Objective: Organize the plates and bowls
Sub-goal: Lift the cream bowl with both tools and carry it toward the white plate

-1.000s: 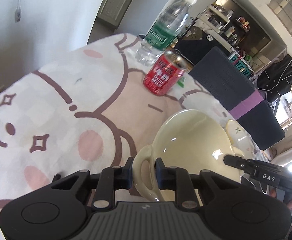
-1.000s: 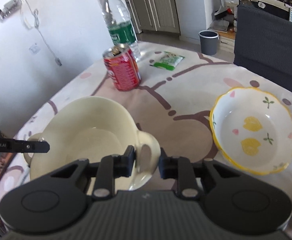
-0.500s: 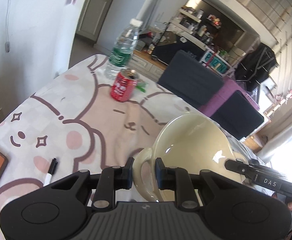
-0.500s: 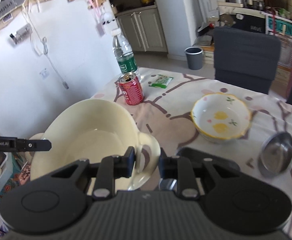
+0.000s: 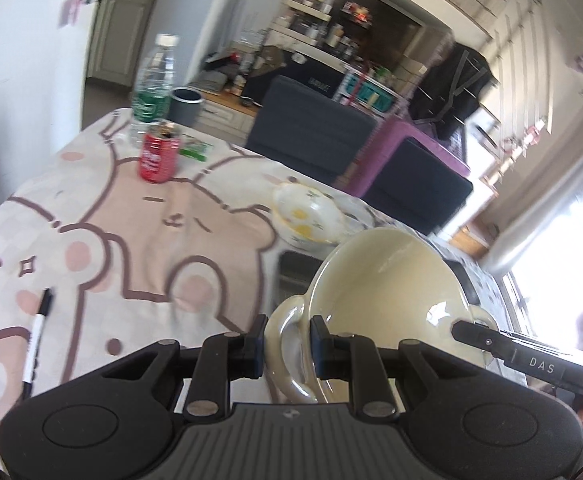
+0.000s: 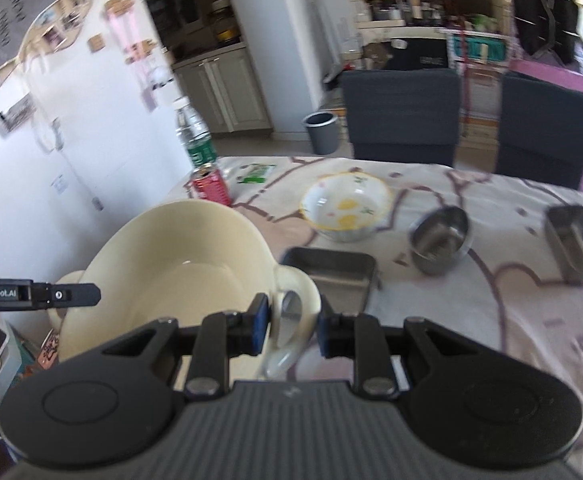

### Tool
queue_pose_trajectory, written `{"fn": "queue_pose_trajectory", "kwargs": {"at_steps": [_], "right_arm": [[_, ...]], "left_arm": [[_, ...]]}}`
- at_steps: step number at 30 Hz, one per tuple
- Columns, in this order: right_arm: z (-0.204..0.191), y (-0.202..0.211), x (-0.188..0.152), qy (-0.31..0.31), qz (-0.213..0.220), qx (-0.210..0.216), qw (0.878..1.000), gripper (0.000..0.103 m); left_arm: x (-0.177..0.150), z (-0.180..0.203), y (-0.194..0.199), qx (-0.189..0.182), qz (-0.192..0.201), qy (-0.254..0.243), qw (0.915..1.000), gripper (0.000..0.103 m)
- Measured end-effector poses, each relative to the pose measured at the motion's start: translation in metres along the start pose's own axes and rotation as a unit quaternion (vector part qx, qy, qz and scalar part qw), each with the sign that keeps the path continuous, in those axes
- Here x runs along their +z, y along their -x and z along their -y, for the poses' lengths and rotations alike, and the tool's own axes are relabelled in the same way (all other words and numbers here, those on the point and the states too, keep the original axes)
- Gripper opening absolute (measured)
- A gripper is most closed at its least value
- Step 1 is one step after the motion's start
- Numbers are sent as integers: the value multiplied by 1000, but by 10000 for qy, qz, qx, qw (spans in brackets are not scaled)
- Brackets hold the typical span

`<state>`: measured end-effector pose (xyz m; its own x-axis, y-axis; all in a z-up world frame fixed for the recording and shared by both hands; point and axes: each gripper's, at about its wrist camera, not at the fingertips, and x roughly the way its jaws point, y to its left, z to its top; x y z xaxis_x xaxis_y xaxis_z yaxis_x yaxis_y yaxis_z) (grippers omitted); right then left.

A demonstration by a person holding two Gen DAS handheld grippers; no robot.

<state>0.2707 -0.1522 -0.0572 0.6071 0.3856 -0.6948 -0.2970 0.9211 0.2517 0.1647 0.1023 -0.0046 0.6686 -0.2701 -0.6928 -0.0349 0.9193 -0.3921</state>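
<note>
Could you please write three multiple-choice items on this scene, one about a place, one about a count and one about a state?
1. Where does the red can stand?
A. Just in front of the bottle
B. Inside the floral bowl
C. On the steel tray

2. How many dark chairs stand behind the table?
A. One
B. Two
C. Four

3. How is the cream bowl held?
A. It sits free on the table
B. One gripper clamps its rim
C. Each gripper clamps one handle

Answers:
1. A, the right wrist view shows the can close before the bottle.
2. B, two dark chair backs show beyond the far edge.
3. C, the left gripper is shut on one handle and the right gripper on the other, with the bowl raised above the cloth.
</note>
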Motion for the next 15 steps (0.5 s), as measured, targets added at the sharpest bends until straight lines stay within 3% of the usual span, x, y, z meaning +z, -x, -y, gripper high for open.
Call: {"fn": "queue_pose_trajectory", "kwargs": {"at_steps": [15], "right_arm": [[91, 70, -61, -1190, 380, -777, 9891, 29]], "left_arm": [[-22, 106, -63, -586, -507, -984, 9921, 24]]}}
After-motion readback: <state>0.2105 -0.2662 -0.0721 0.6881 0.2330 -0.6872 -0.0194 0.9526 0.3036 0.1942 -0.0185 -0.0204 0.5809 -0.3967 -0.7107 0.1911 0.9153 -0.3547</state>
